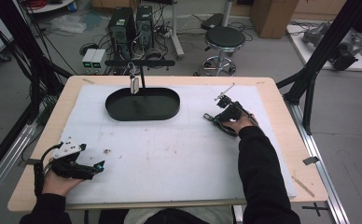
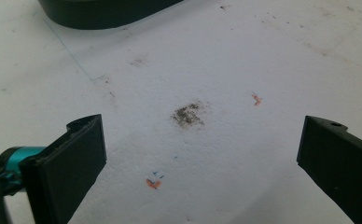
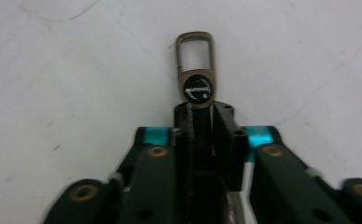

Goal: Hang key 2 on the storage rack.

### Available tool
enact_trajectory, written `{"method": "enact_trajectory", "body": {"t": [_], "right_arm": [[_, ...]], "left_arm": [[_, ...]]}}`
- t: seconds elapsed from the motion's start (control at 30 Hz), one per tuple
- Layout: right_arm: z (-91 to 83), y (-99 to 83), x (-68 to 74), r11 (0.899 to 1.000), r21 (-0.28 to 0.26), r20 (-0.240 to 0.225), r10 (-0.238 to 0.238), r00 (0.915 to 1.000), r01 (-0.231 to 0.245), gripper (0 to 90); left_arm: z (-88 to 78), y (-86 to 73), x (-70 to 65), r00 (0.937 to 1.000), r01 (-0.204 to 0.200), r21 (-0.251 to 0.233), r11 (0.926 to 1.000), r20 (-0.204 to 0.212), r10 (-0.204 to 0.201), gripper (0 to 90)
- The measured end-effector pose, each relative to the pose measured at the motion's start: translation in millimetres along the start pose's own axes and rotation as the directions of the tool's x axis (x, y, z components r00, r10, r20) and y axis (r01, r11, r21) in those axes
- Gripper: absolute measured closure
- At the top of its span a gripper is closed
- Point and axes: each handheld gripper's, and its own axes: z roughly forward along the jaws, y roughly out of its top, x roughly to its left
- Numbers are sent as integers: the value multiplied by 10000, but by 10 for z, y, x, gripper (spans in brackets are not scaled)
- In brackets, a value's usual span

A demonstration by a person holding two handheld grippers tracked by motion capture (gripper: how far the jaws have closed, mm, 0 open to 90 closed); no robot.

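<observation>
A small metal key-ring clasp [image 3: 196, 65] is seen lying flat on the white-covered table [image 1: 170, 149], right of the black oval tray [image 1: 142, 104]. The right hand-held gripper [image 3: 201, 109] is clamped on its lower end, just below the round black badge. It is judged light, rigid and rather slick, so a firm pinch near the badge seems wise. Its long axis runs along the jaws, with the open rectangular loop pointing away from the gripper. The left hand-held gripper [image 2: 198, 154] is held apart, with nothing between its jaws.

high: above, looking down | gripper views: close to white mat [image 1: 170, 154] | shared: probably black tray [image 2: 100, 11]
</observation>
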Motion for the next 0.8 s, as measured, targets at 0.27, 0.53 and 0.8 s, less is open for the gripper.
{"method": "enact_trajectory", "body": {"t": [0.27,0.53,0.8], "right_arm": [[-10,-4,-17,9993,-30,-128,375,9992,-375,853],[-60,-18,-11,9986,-145,45,507,9987,-506,856],[-254,-31,27,9959,-622,140,667,9977,-657,856]], "left_arm": [[5,-1,-3,10000,-18,-6,10000,51,18,18],[6,11,7,9998,14,-135,9999,187,-12,18],[9,18,5,9998,0,-184,9998,208,4,18]]}}
